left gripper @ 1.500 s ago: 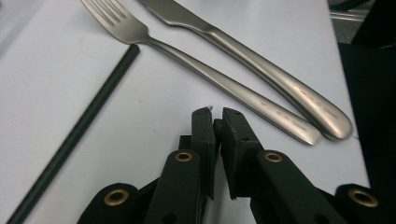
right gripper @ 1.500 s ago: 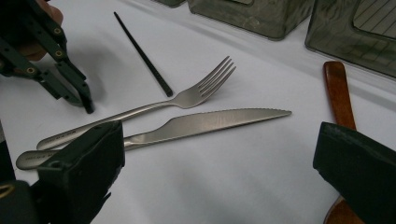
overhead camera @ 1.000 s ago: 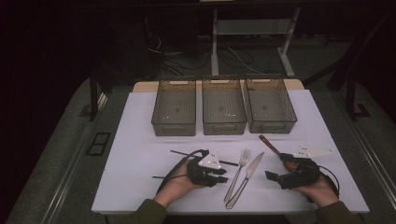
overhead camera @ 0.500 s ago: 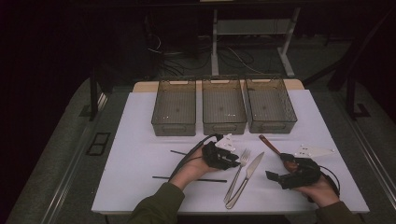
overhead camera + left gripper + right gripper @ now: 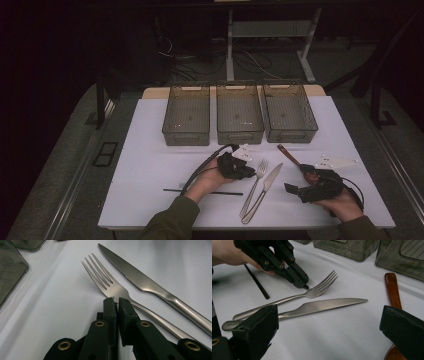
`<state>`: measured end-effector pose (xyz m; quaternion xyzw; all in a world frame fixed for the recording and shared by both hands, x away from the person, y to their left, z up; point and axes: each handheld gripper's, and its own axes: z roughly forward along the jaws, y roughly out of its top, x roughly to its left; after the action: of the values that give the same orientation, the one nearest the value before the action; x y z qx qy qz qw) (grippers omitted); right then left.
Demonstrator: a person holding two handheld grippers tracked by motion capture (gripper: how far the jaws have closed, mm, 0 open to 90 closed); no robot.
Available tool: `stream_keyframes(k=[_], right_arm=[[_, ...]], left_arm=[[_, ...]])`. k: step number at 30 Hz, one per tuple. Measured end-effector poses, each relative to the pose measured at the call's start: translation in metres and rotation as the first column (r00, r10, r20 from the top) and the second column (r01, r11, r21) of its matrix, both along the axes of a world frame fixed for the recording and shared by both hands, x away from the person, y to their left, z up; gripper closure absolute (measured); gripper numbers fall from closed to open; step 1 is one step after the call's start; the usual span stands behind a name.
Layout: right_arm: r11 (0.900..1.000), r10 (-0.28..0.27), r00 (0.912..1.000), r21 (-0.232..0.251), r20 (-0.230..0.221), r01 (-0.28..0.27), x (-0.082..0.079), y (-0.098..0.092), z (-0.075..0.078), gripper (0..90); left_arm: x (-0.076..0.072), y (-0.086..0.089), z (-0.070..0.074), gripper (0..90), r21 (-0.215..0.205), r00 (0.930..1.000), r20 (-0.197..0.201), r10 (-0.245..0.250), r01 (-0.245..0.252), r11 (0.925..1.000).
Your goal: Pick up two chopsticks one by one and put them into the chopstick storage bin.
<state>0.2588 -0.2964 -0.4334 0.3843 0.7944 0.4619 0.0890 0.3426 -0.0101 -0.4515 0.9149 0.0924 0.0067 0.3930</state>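
A steel fork (image 5: pixel 254 186) and a steel knife (image 5: pixel 264 189) lie side by side on the white table, tines and blade pointing away. My left gripper (image 5: pixel 251 173) has just closed its jaws and stands shut, tips pinched on the fork's neck (image 5: pixel 119 293) just below the tines; the fork (image 5: pixel 312 293) still lies flat. My right gripper (image 5: pixel 298 181) rests to the right of the knife (image 5: pixel 324 305), open, with nothing between its wide-set jaws. A brown wooden handle (image 5: pixel 392 290) lies by its right jaw.
Three translucent grey bins (image 5: pixel 186 122) (image 5: pixel 239 120) (image 5: pixel 290 117) stand in a row at the back of the table. A thin black stick (image 5: pixel 202 191) lies under the left hand. Bare white tabletop (image 5: pixel 145 165) spreads to the left.
The left hand has moved right and away from the person to the fork, and its jaws have closed at the fork's neck. The right hand has stayed put.
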Motion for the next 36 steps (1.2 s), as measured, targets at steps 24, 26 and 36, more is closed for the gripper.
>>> stream_keyframes(k=[24, 26, 36], right_arm=[[1.000, -0.001, 1.0000, 0.004, -0.007, 0.001, 0.000, 0.000, 0.000, 2.4], [1.000, -0.001, 1.0000, 0.004, -0.007, 0.001, 0.000, 0.000, 0.000, 2.4], [1.000, -0.002, 1.0000, 0.004, -0.006, 0.002, 0.000, 0.000, 0.000, 2.4]], left_arm=[[0.023, 0.040, 0.009, 84.5, 0.025, 0.9886, 0.056, 0.140, -0.141, 0.9897], [0.026, 0.046, 0.007, 84.5, 0.021, 0.9858, 0.042, 0.162, -0.163, 0.9864], [0.027, 0.057, 0.006, 73.7, 0.016, 0.9772, 0.021, 0.211, -0.212, 0.9772]])
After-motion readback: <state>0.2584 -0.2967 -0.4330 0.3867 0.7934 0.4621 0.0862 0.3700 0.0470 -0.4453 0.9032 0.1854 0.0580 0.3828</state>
